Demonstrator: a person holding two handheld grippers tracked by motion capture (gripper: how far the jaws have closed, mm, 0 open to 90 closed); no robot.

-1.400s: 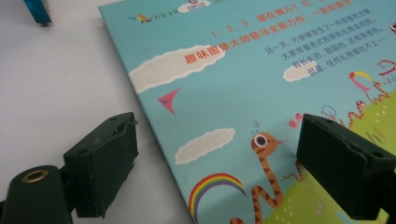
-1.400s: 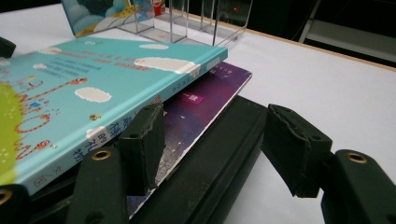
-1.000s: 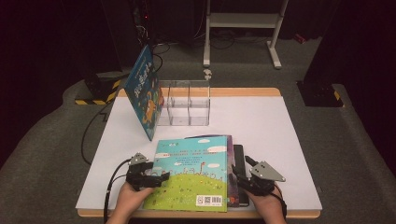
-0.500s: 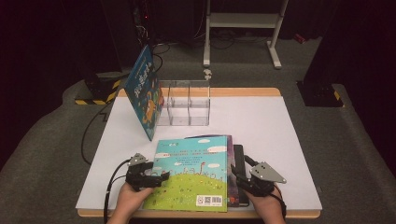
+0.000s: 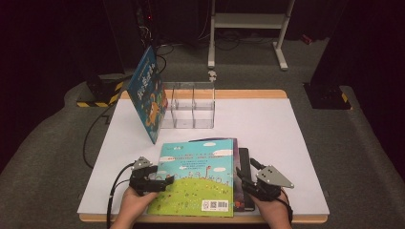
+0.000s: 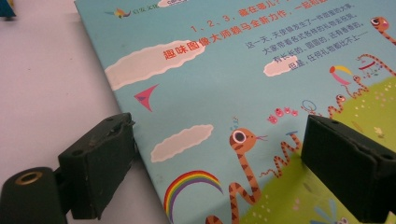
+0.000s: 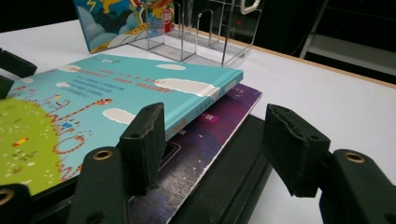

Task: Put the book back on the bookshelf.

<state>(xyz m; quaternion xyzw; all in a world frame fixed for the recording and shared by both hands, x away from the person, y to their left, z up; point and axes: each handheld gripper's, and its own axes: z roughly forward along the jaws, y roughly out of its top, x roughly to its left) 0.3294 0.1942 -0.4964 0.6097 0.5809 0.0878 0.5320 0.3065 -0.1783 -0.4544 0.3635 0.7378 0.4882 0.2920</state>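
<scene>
Both tongs sit unmoved since a second ago: left gripper (image 5: 165,180) wide astride the top book's (image 5: 198,176) nine-o'clock edge (not pinching), right gripper (image 5: 244,177) half-spread at three o'clock beside the stack; lifting hasn't begun.
</scene>
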